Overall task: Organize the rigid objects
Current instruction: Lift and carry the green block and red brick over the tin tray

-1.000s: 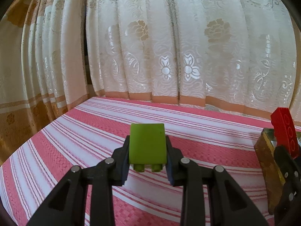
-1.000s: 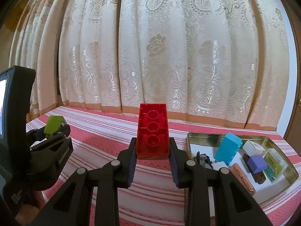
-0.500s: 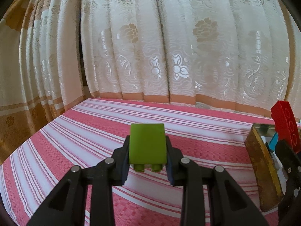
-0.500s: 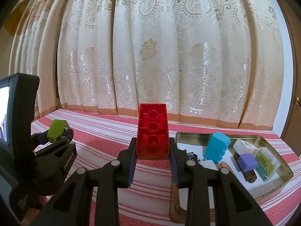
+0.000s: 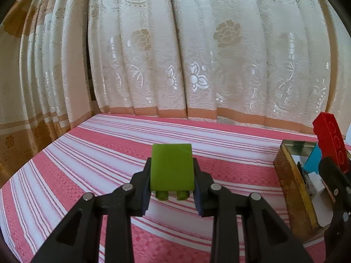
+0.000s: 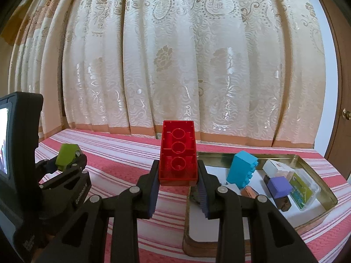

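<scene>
My left gripper [image 5: 172, 175] is shut on a green brick [image 5: 171, 167], held above the pink striped cloth with its studs toward me. In the right wrist view the same green brick [image 6: 65, 156] shows at the left, in the left gripper [image 6: 70, 162]. A red brick [image 6: 178, 152], hollow underside up, sits clamped in my right gripper [image 6: 178, 175], just left of a metal tin tray [image 6: 329, 195]. The left wrist view catches the red brick [image 5: 331, 142] at its right edge, above the tray [image 5: 291, 186].
The tray holds a blue brick [image 6: 241, 171], a purple cube [image 6: 279, 187], a white block [image 6: 275, 168], a clear green case [image 6: 303, 188] and small brown pieces. A patterned curtain [image 6: 186, 65] hangs behind the striped table [image 5: 98, 153]. A door [image 6: 344, 87] stands at the far right.
Both grippers have drifted right toward the tray, bricks still held. The tray now shows more fully in both views and nearer the right gripper.
</scene>
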Demonstrator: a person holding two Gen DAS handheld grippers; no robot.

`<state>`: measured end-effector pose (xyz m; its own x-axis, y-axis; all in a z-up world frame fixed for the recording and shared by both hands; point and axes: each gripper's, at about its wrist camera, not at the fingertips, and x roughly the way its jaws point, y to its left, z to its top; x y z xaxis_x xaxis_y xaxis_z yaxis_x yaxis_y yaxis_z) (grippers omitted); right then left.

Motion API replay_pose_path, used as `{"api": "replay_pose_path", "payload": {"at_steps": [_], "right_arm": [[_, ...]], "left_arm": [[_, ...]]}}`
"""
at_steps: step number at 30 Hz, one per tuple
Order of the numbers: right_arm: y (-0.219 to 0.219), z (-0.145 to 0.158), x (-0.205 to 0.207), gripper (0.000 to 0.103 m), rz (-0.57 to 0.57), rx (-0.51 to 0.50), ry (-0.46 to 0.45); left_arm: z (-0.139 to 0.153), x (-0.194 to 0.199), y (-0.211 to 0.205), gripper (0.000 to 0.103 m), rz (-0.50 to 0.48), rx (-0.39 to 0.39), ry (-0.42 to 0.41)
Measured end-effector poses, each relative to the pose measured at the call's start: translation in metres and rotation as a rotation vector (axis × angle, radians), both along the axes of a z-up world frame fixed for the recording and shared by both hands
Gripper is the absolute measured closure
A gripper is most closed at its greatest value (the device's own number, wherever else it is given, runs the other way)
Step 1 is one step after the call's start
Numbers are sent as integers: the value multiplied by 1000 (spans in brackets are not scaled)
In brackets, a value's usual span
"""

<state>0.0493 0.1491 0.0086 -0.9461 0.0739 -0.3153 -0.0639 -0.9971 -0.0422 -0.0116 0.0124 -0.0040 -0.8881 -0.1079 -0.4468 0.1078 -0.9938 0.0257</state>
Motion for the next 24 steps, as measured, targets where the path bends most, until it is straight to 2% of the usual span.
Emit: {"api": "replay_pose_path", "payload": {"at_steps": [11, 24], "right_arm": [[17, 3, 7, 69, -18, -1, 7], [49, 8, 12, 69, -59, -21, 30]], "left_arm": [[0, 7, 19, 73, -33, 10, -3], [10, 19, 53, 73, -88, 19, 35]]}}
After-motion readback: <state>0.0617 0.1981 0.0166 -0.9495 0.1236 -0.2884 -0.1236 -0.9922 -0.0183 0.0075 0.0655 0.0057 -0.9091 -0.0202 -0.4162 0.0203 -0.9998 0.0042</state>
